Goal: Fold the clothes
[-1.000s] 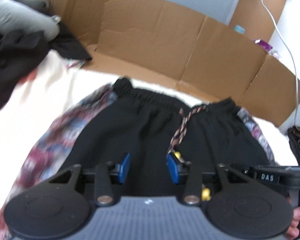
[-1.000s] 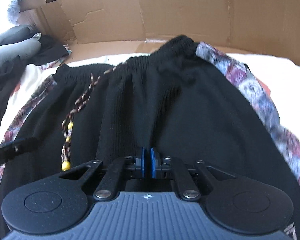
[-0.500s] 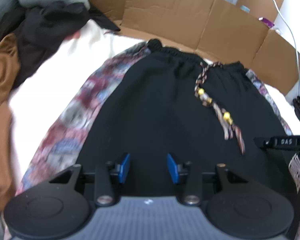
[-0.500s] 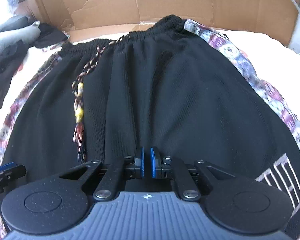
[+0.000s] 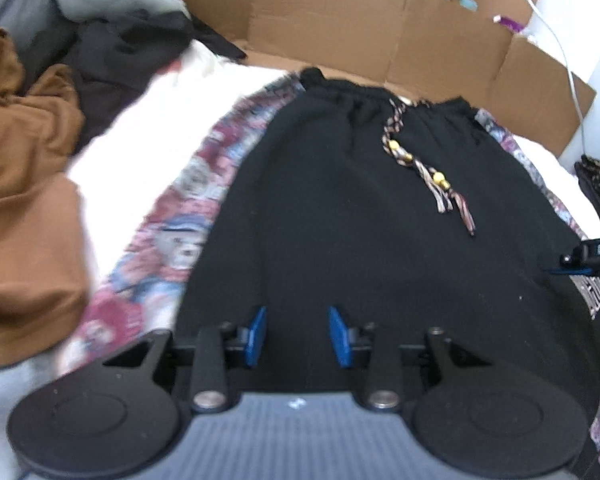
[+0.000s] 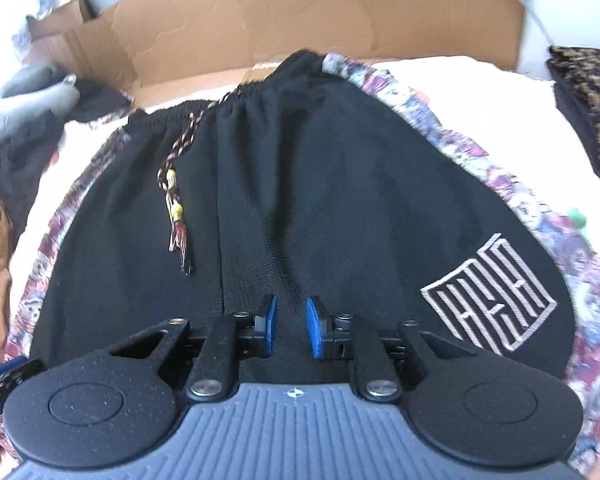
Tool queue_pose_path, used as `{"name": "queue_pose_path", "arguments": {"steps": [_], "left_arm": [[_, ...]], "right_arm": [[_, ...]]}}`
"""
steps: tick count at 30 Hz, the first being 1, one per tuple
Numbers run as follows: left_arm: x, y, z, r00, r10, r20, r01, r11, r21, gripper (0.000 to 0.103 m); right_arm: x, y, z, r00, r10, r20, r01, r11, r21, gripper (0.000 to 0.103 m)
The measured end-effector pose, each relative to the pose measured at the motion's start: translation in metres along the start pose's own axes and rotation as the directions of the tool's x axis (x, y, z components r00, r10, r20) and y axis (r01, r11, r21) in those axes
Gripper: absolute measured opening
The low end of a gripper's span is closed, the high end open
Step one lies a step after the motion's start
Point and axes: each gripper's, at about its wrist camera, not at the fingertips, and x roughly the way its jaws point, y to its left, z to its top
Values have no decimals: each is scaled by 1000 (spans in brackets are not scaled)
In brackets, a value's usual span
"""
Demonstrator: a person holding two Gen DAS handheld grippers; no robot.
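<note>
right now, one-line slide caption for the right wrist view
Right gripper, jaws just opening, empty above black shorts spread flat, drawstring loose.

Right gripper's finger: you can read white letters "DAS" on the right gripper (image 5: 592,258), cut by the picture edge.
Shorts' leg: the black shorts (image 6: 340,200) carry a stitched square emblem (image 6: 490,294); you cannot read its characters.

Cardboard (image 5: 332,20) propped behind; white cable (image 5: 556,36) hanging far right.
</note>
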Motion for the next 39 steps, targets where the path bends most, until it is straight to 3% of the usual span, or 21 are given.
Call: {"name": "queue_pose_path", "arguments": {"steps": [6, 10, 18, 20, 24, 28, 32, 39], "left_arm": [[-44, 33, -11, 999, 47, 11, -46, 999, -27, 37], [-63, 54, -19, 998, 62, 2, -62, 994, -89, 37], [-40, 53, -52, 994, 57, -93, -63, 996, -56, 37], [-29, 51, -61, 985, 72, -159, -80, 996, -43, 34], [-31, 50, -70, 980, 70, -184, -70, 998, 8, 35], [-33, 53, -69, 976, 63, -207, -61, 998, 18, 33], [-47, 55, -71, 981, 61, -182, -64, 998, -10, 28], [-76, 75, -73, 984, 144, -106, -149, 988, -43, 28]], "right_arm": [[-39, -13, -7, 999, -37, 34, 36, 999, 31, 32], [-52, -18, -28, 998, -57, 3, 57, 998, 36, 32], [-39, -17, -106, 977, -135, -165, 143, 989, 40, 32], [-42, -15, -119, 972, -135, -191, 147, 988, 54, 32], [-49, -11, -133, 969, -132, -208, 146, 988, 55, 32], [-72, 2, -133, 980, -104, -171, 116, 991, 65, 32], [-84, 21, -136, 986, -40, -164, 48, 998, 45, 32], [-75, 49, -141, 977, 26, -213, -31, 999, -19, 32]]}}
